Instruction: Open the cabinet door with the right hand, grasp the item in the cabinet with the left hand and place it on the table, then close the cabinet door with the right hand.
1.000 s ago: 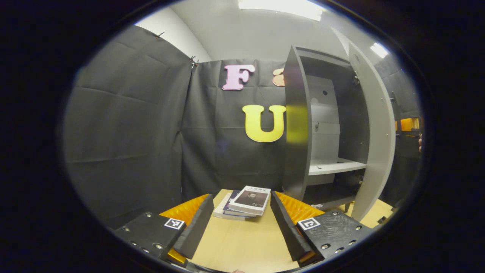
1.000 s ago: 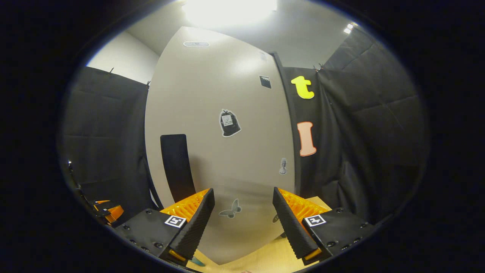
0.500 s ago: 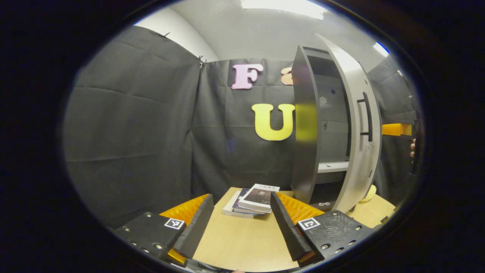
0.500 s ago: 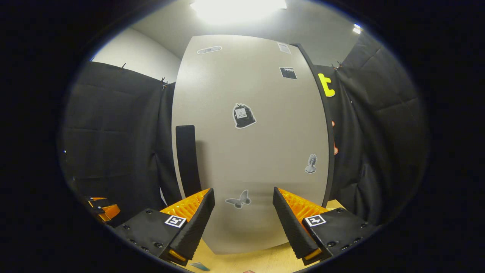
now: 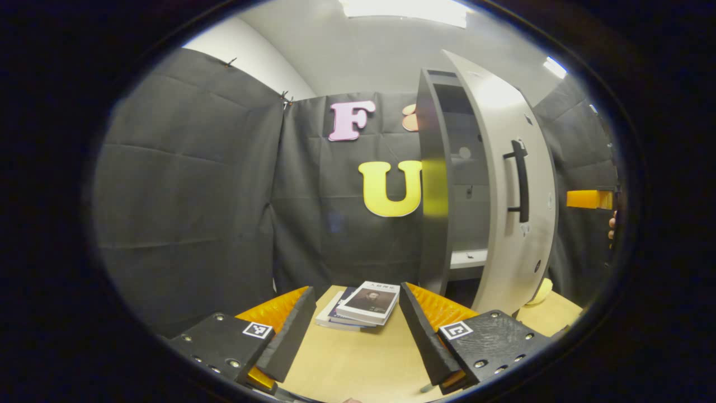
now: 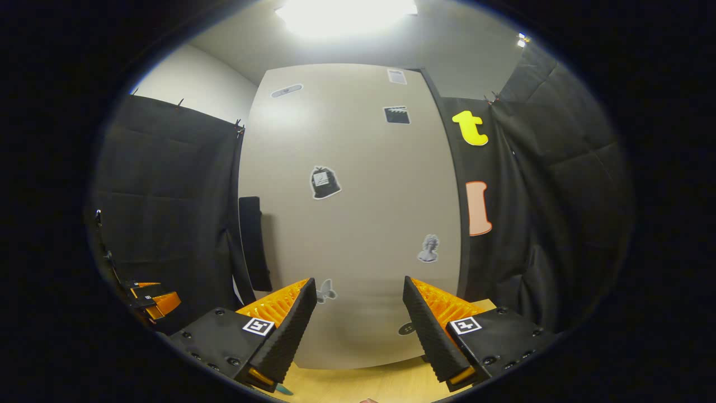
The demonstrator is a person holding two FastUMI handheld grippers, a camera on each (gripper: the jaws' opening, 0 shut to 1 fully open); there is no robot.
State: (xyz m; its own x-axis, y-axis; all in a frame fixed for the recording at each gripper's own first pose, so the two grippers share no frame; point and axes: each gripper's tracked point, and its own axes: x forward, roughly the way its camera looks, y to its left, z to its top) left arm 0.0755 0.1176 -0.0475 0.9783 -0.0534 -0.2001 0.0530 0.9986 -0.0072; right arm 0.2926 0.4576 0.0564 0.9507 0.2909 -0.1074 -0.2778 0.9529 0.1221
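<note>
The grey cabinet [image 5: 433, 184] stands at the table's back right, its pale door [image 5: 503, 224] ajar with a narrow gap. A dark handle [image 5: 520, 179] is on the door's outer face, and part of a white shelf [image 5: 467, 258] shows inside. A stack of books [image 5: 361, 305] lies on the table just beyond my open left gripper [image 5: 356, 296]. My right gripper [image 6: 359, 282] is open, close in front of the stickered door face [image 6: 358, 212], right of the handle [image 6: 254, 243]. Whether its fingers touch the door, I cannot tell.
The wooden table [image 5: 358, 358] runs under both grippers. A pale yellow object [image 5: 540, 291] sits by the door's lower corner. The other gripper [image 5: 587, 198], held by a hand, shows at the far right of the left gripper view. Black cloth walls surround the booth.
The cabinet door has swung toward the cabinet, from wide open to a narrow gap, with my right gripper following its outer face. The books stay where they lay.
</note>
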